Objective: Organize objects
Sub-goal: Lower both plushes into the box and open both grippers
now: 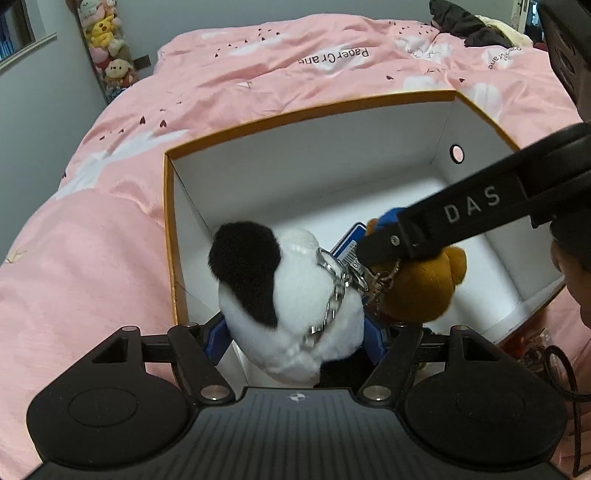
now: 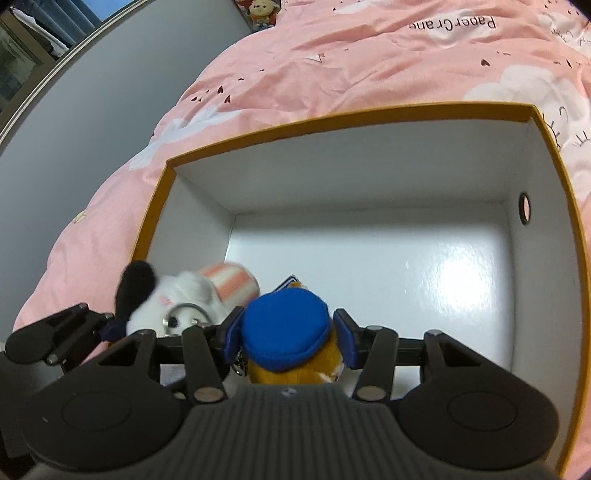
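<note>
An open box (image 1: 295, 118) with an orange rim and white inside sits on the pink bed; it also shows in the right wrist view (image 2: 332, 118). My left gripper (image 1: 295, 336) is shut on a white and black plush dog (image 1: 288, 291) with a metal keychain, held over the box's near left corner. My right gripper (image 2: 288, 336) is shut on a brown plush bear with a blue cap (image 2: 284, 328), just beside it over the box's near edge. The bear (image 1: 417, 288) and the right gripper's arm show in the left wrist view. The dog (image 2: 177, 299) shows left in the right wrist view.
The pink duvet (image 1: 258, 74) surrounds the box. A column of plush toys (image 1: 107, 44) hangs by the grey wall at far left. Dark clothing (image 1: 461, 22) lies at the far right of the bed. A person's face is at the right edge.
</note>
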### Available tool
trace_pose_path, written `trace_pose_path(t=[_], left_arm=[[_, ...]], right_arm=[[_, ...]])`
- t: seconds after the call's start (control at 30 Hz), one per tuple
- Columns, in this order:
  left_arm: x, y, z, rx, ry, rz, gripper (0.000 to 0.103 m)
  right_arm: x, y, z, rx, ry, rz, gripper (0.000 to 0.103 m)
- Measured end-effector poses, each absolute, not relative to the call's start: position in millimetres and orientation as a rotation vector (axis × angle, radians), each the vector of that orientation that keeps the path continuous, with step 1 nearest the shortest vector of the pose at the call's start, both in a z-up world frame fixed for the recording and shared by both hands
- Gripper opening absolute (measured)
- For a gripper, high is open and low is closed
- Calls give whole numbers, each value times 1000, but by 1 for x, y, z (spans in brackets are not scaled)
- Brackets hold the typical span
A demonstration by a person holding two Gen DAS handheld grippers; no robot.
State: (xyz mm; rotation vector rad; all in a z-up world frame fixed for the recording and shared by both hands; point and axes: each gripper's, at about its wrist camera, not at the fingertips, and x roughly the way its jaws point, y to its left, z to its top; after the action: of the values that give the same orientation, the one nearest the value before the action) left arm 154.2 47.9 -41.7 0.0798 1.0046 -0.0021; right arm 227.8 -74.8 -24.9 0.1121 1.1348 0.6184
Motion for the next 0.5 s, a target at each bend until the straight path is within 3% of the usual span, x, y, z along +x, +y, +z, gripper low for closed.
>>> trace_pose_path(t=[0.17,0.27,0.43,0.5], left_arm=[[151,50,-44,65,1002,-4,81],[147,52,-41,48,1004,-3,81],[135,56,-22,28,951,17,81],[132,59,-13,12,930,12,81]], right_arm=[[227,-74,-32,130,1148,594,61],[228,-78,-35,162,1176,570,79],[221,-89,-35,163,1168,528,79],[218,-90,-36,179,1177,539,74]])
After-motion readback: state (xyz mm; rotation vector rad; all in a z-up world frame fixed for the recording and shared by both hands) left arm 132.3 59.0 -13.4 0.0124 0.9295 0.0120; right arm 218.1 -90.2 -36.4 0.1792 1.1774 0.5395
